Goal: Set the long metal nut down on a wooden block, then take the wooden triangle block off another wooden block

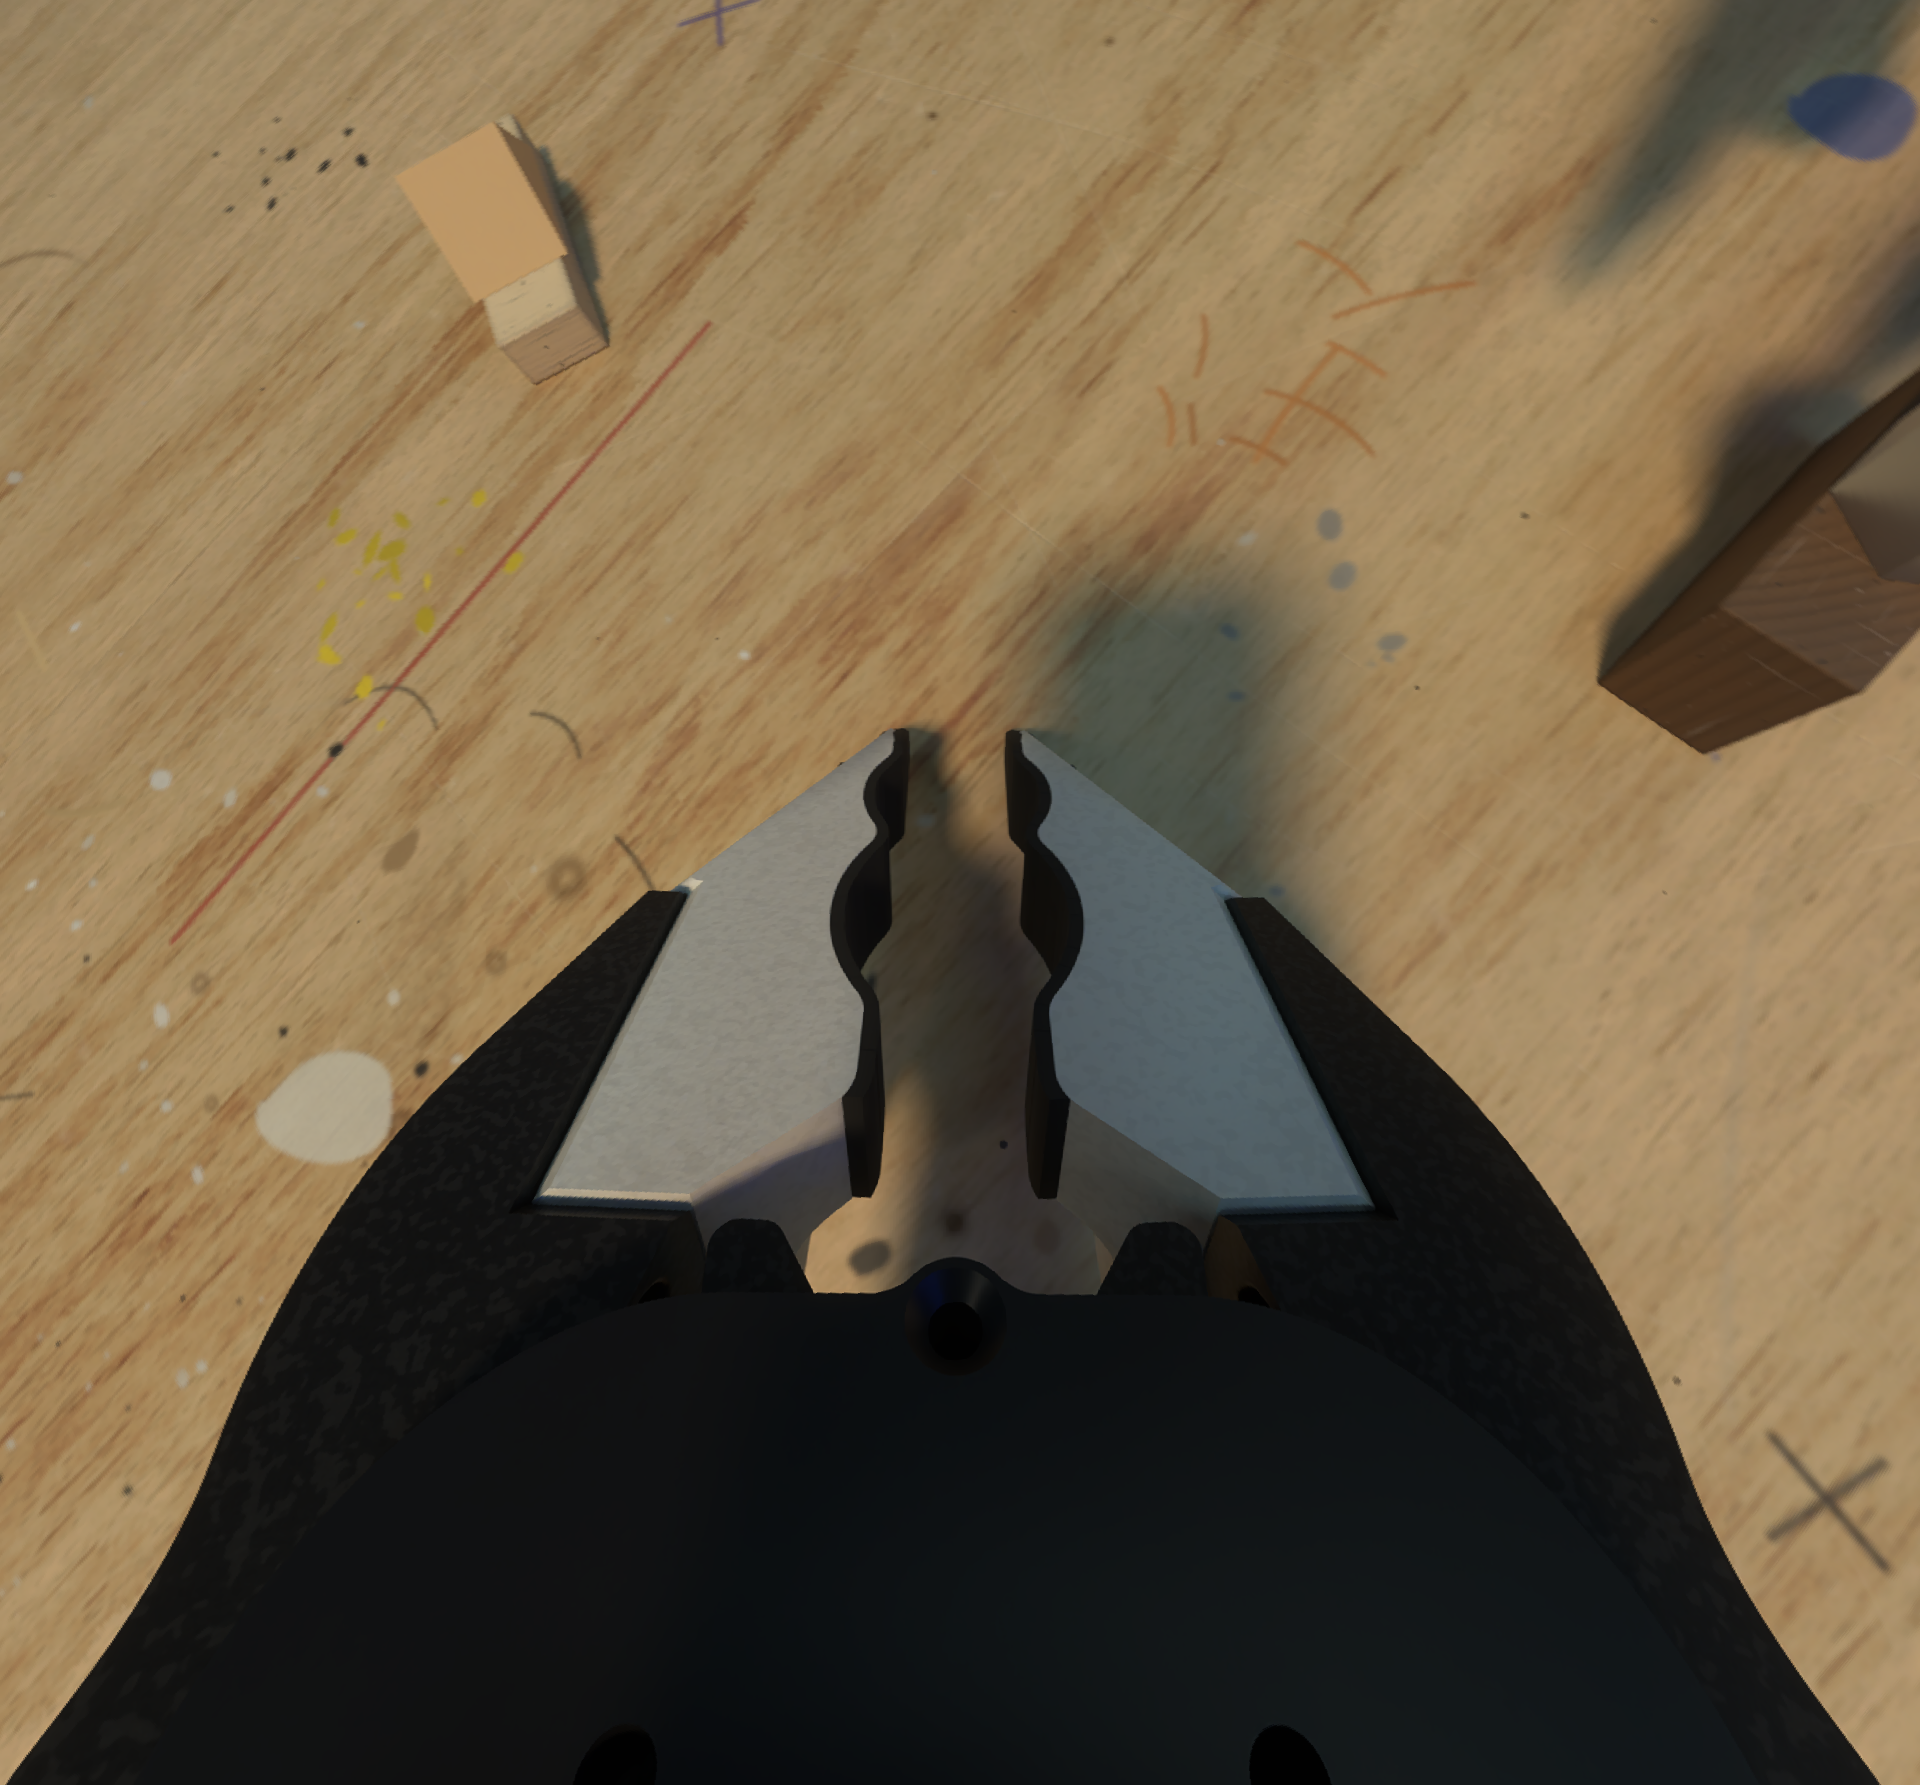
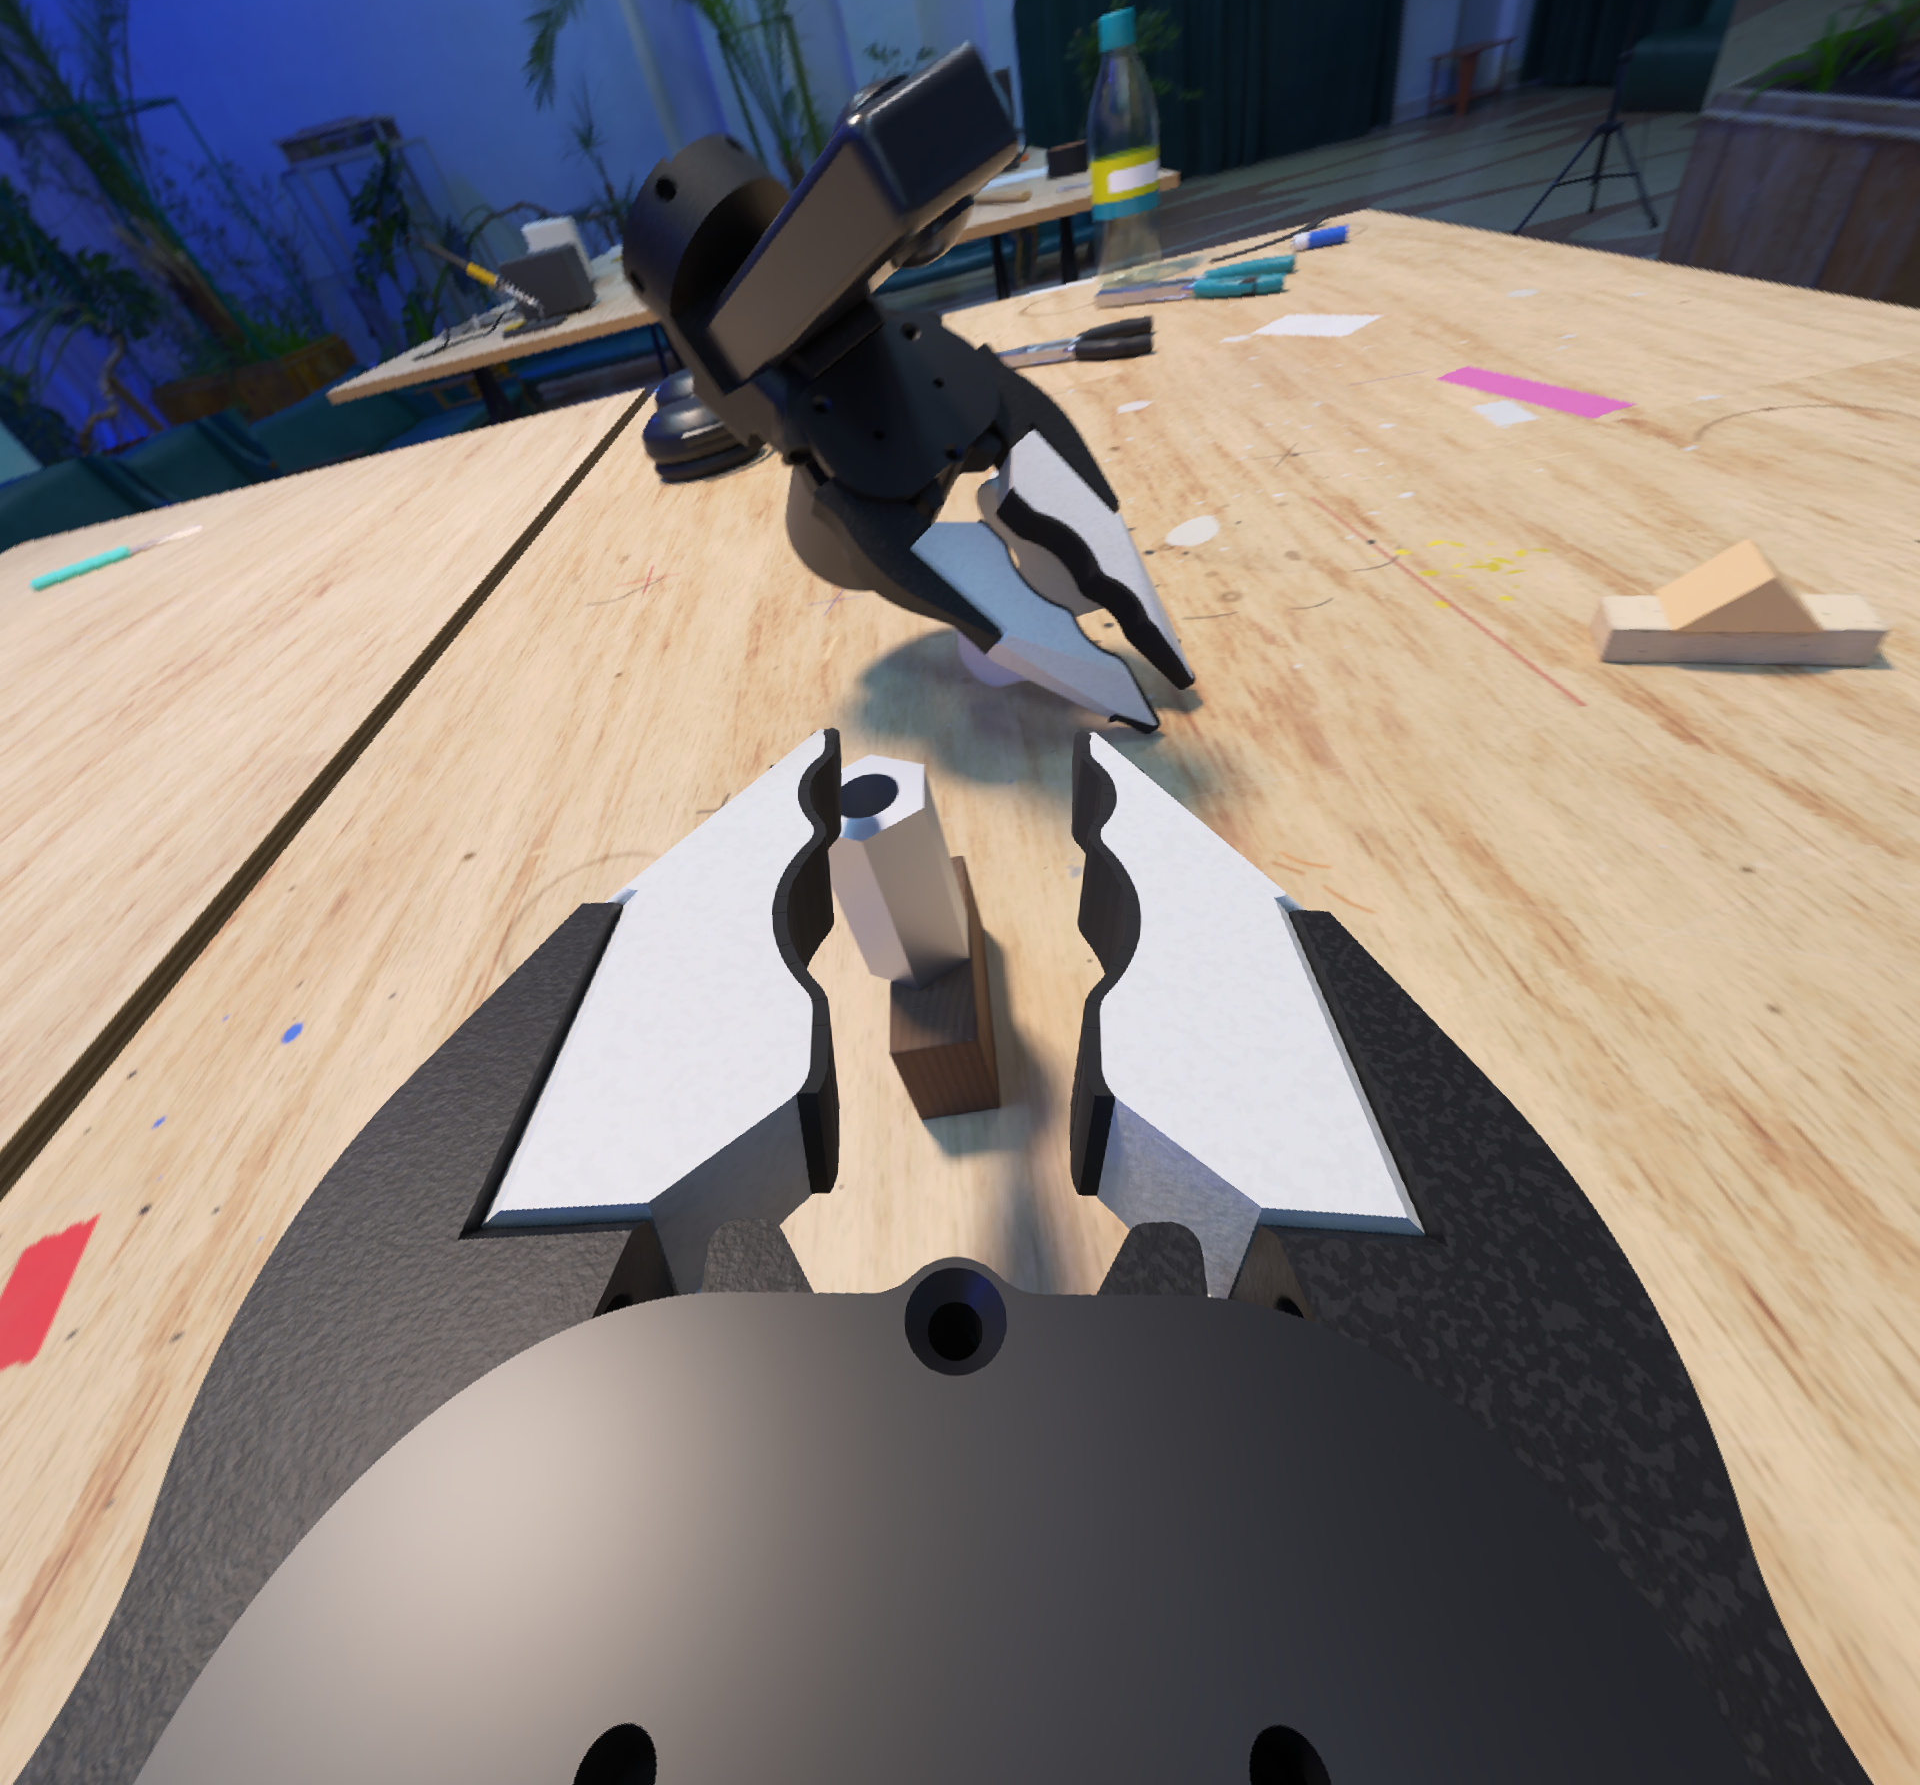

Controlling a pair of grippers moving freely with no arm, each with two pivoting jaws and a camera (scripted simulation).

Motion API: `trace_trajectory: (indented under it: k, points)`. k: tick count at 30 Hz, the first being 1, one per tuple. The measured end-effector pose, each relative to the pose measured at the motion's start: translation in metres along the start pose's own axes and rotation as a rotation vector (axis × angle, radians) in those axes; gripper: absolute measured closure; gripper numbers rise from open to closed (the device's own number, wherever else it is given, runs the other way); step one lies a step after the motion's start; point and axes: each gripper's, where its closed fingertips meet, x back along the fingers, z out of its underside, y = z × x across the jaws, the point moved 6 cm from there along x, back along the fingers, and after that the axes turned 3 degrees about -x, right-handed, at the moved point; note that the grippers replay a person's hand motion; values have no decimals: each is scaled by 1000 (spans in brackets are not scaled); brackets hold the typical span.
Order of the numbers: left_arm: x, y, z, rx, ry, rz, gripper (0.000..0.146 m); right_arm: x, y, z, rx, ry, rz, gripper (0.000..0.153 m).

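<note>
The long metal nut (image 2: 894,873) stands upright on a dark wooden block (image 2: 945,1049). My right gripper (image 2: 956,759) is open around the nut, which stands close to the left finger; I cannot tell if they touch. The wooden triangle block (image 2: 1725,592) lies on a pale wooden block (image 2: 1745,642) at the far right. In the left wrist view the triangle block (image 1: 483,218) sits on the pale block (image 1: 545,327) at the upper left. My left gripper (image 1: 956,748) hovers over bare table, slightly open and empty. It also shows in the right wrist view (image 2: 1164,696), beyond the nut. The dark block (image 1: 1766,634) shows at the right edge.
A bottle (image 2: 1122,135), black-handled pliers (image 2: 1091,343) and teal-handled tools (image 2: 1236,286) lie at the table's far side. A seam (image 2: 312,800) runs across the table on the left. Pink tape (image 2: 1532,390) and red tape (image 2: 42,1288) mark the surface.
</note>
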Motion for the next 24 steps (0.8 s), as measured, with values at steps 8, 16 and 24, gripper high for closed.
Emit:
trace_trajectory:
  k: [8,16,24]
  points:
    - [-6,12,-2,39,-29,-112,114,14,-16,-6,-48,-64,104,104]
    - [-26,41,-12,189,-16,-139,112,14,-21,-4,-57,-57,124,105]
    - [-61,77,-49,269,-89,-264,89,14,-18,-4,-46,-51,121,104]
